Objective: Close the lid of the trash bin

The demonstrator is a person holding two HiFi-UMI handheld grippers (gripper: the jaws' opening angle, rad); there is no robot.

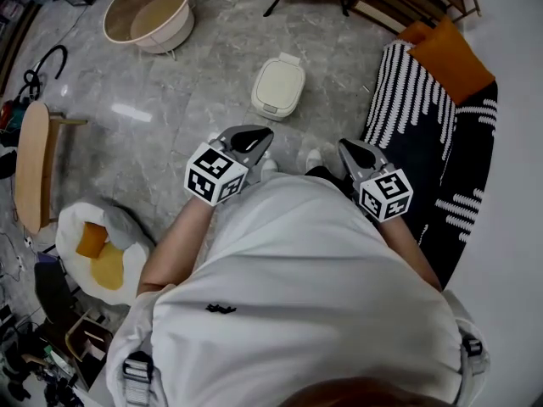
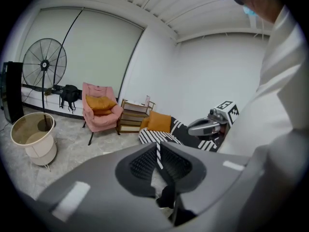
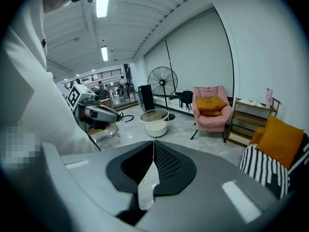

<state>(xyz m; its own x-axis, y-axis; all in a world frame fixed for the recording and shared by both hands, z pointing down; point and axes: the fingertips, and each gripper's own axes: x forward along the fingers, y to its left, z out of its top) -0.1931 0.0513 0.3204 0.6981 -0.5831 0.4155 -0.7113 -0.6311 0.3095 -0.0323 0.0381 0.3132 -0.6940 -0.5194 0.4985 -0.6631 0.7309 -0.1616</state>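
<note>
Marble floor (image 1: 212, 58) — trash bin (image 1: 278, 86) closed; left gripper (image 1: 254, 135), right gripper (image 1: 349, 147) — both clamped together, empty.

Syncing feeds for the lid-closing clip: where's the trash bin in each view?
Head view: trash bin sits upper centre, on the floor.
Left gripper view: not in it.
Right gripper view: not in it.
Shared landmark: the round cream tub, upper left in the head view, at the left edge in the left gripper view, and mid-frame in the right gripper view.
</note>
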